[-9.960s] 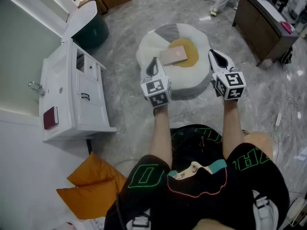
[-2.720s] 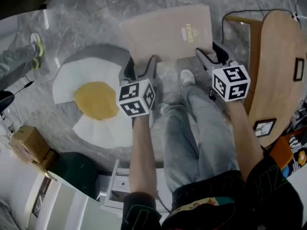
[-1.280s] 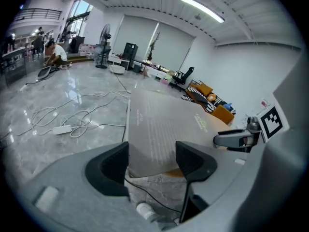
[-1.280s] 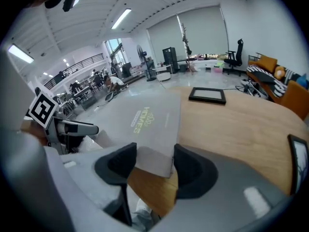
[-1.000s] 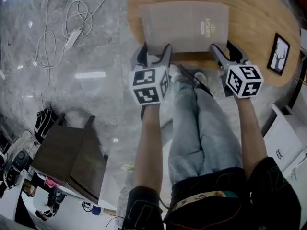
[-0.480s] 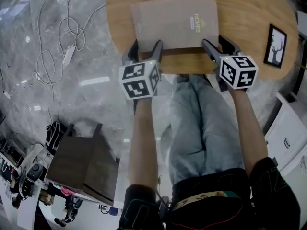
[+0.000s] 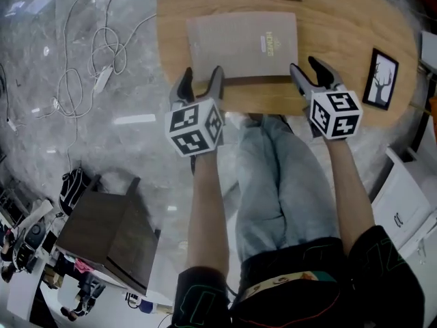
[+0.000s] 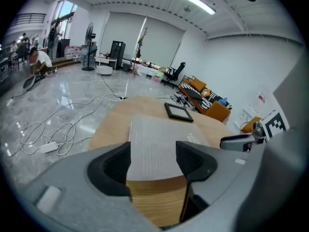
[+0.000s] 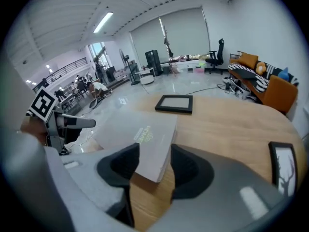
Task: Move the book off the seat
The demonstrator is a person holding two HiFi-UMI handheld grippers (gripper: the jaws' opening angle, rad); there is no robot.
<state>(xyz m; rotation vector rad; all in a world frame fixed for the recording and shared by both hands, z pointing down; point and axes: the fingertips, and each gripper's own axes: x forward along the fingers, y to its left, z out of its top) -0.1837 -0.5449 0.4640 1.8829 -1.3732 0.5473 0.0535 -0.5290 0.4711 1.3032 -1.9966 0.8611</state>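
The left gripper [image 7: 201, 75] and right gripper [image 7: 306, 67] are both released, jaws apart. They have drawn back a little from the near edge of the book [image 7: 242, 43], which they clasped a second ago. The right jaws are closing slightly on nothing; the book's corner only shows in the gap ahead, untouched. The book lies flat on the wooden table [image 7: 341, 39], its near edge close to the table's edge. No seat is in view. The move looks finished.
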